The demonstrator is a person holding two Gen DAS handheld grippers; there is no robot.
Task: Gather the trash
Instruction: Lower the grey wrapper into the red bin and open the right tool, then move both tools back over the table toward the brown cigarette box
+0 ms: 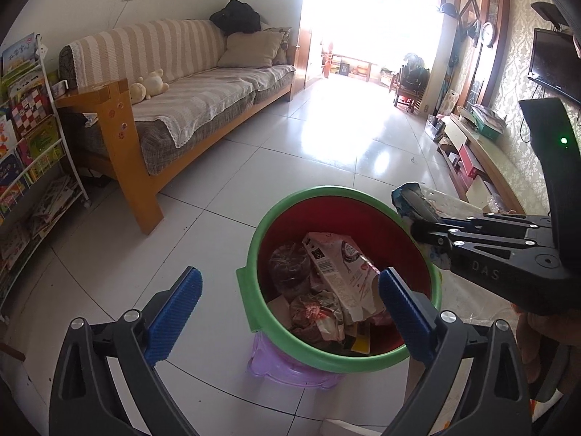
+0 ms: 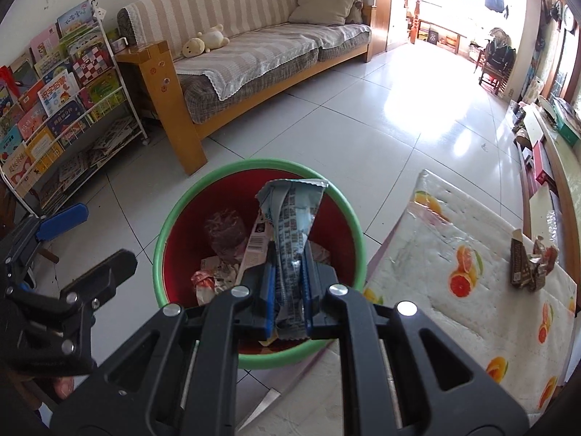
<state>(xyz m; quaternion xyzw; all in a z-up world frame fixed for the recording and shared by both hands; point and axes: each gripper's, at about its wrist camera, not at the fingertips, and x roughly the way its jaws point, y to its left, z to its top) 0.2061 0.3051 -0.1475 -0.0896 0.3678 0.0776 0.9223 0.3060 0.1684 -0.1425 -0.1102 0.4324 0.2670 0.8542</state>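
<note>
Right now the right gripper [image 2: 287,290] is clamped on a crumpled blue-and-white wrapper [image 2: 292,214], whose upper end sticks out past the blue pads [image 2: 269,290] and hangs over the mouth of the trash bin [image 2: 163,239]. In the left wrist view the same wrapper [image 1: 410,196] shows at the right edge of the bin [image 1: 254,254], pinched in the dark jaws of the right gripper [image 1: 421,229] that reaches in from the right.

The left gripper [image 1: 290,309] has its jaws spread wide with nothing between them; its blue pads [image 1: 174,312] frame the bin from either side. From the right wrist view it [image 2: 87,239] appears at the left edge, beside the bin and apart from it.

The bin is red inside with a green rim and stands on a pale purple stool [image 1: 290,370] on the white tiled floor [image 1: 290,152]. Inside lie a pink-and-white carton [image 1: 341,265], a dark crinkled bag [image 1: 290,265] and more crumpled wrappers [image 1: 319,316].

Just right of the bin is a table with a fruit-patterned cloth [image 2: 454,239]. On it, well apart from the bin, lie a brown carton [image 2: 521,261] and a crumpled brown wrapper [image 2: 544,258], touching each other.

Behind the bin stand a sofa with a striped cover [image 2: 254,36] and a rack of children's books [image 2: 61,91].
</note>
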